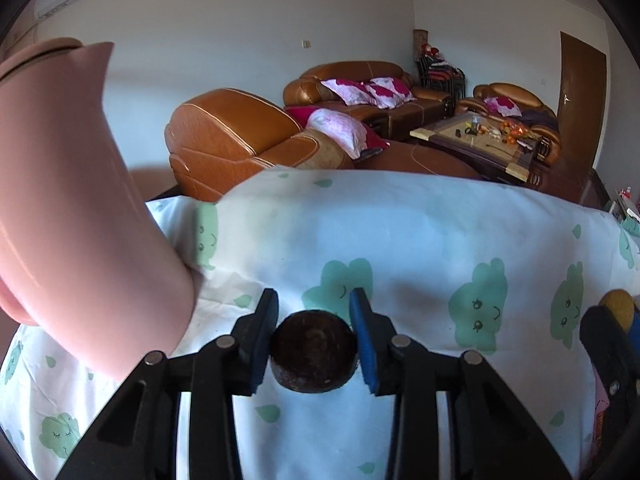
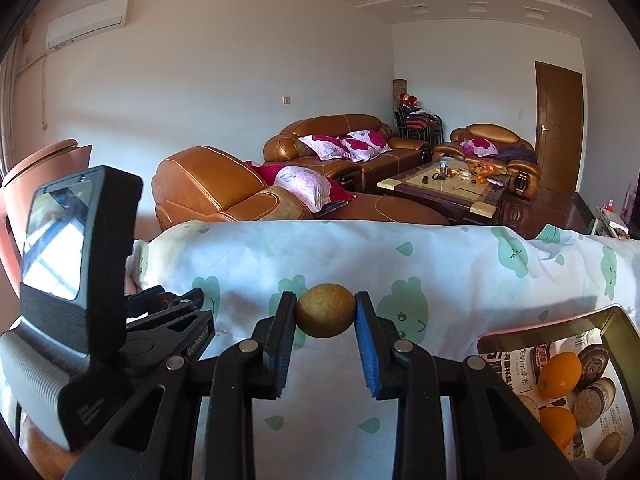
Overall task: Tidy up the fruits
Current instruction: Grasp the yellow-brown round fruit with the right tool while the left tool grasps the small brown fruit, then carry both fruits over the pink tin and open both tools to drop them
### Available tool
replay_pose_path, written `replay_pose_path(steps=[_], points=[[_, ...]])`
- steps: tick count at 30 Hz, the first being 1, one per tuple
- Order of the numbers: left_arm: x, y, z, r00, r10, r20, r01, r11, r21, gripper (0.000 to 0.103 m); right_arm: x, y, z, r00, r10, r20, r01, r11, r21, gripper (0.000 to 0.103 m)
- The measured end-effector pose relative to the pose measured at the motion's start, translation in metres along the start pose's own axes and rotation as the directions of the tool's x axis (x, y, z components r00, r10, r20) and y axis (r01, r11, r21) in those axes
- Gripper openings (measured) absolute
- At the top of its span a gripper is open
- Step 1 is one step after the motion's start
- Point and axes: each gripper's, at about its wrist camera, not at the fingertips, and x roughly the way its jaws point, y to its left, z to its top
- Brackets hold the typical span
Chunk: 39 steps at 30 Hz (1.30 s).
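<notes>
Both tongs grip a fruit above the cloth-covered tabletop.

The left tongs (image 1: 314,340) are clamped on a dark brown, round, flat-topped fruit (image 1: 314,354), their blue pads pressing its two sides just over the white cloth printed with green cartoon clouds (image 1: 400,232). A tall pink plastic jug (image 1: 72,208) stands close on the left of that view. The right tongs (image 2: 325,314) are closed on a small round greenish-brown fruit (image 2: 325,310), held over the same cloth. At the lower right of the right wrist view sits a box lined with printed paper (image 2: 516,360), holding an orange citrus fruit (image 2: 560,374) and several brown round fruits (image 2: 592,400).
</notes>
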Motion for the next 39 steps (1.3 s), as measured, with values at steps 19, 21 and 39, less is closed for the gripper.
replay_pose_path(steps=[19,21,39], points=[[-0.064,0.005,-0.039,0.991,0.042,0.123,-0.033,0.997,-0.075,0.039,-0.040,0.005,-0.014,0.997,-0.035,0.068,0.039,0.997,-0.062,0.032],[-0.069,0.003,-0.042,0.990,0.045,0.131,-0.035,0.996,-0.077,0.039,-0.045,0.004,-0.016,0.996,-0.039,0.076,0.044,0.997,-0.065,0.032],[-0.126,-0.054,-0.069,0.982,-0.081,0.168,0.084,0.996,-0.011,0.039,-0.112,-0.056,-0.031,0.988,-0.078,0.135,0.085,0.995,-0.052,0.031]])
